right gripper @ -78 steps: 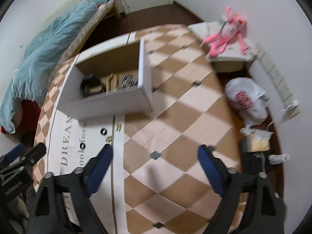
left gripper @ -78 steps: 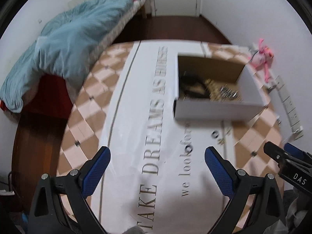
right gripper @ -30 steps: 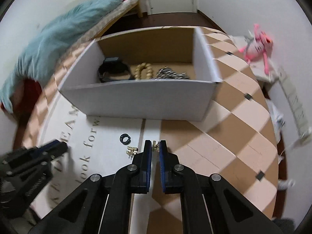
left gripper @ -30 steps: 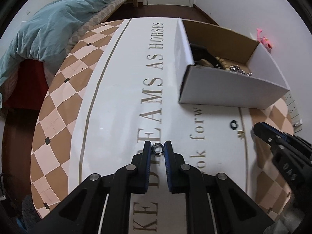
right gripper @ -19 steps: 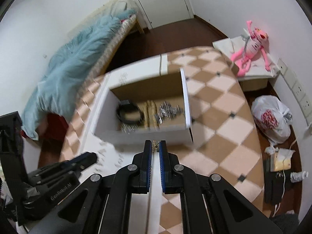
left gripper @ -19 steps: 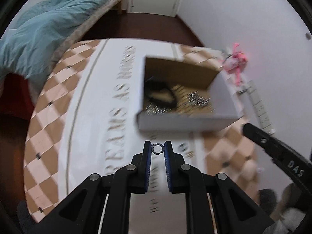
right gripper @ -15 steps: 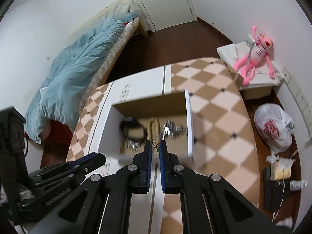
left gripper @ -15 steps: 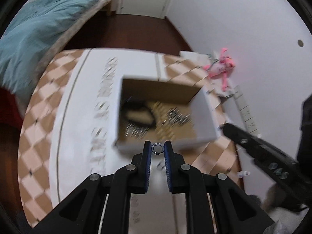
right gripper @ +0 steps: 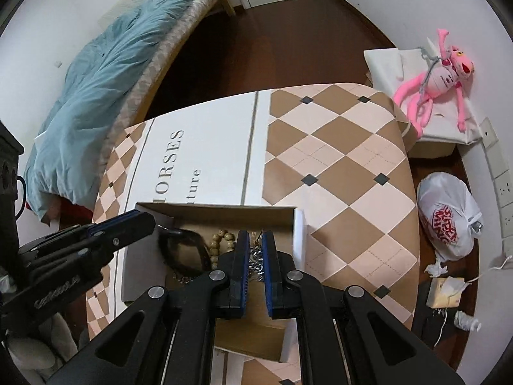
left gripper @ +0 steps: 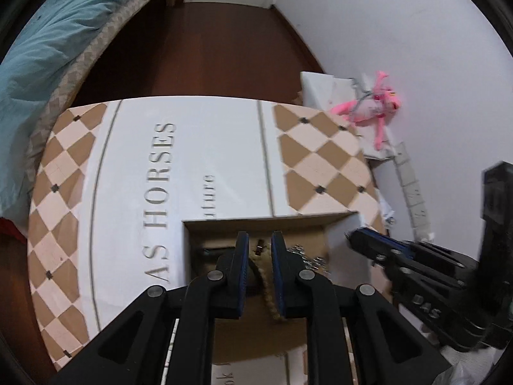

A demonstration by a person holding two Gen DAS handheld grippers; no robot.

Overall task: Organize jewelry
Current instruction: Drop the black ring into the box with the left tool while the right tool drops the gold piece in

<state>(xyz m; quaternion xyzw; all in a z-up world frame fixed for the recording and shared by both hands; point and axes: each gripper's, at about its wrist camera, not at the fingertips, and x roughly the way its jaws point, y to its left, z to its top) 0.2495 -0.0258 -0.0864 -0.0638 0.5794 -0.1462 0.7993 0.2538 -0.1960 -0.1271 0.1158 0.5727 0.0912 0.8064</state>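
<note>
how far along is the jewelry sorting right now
Done: a black band, a wooden bead bracelet and a silver chain lie in the white cardboard box. In hand: the left gripper and right gripper hang over that box, jaws nearly closed; any tiny piece pinched is too small to tell. Left: releasing into the box; stray pieces outside it are out of view.

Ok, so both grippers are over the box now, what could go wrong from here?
1. The left gripper and right gripper hang close together above the cardboard box, so they could bump on release.
2. Whatever they carry is too small to make out. Dropped here, it could tangle in the silver chain or slip under the black bracelet.
</note>
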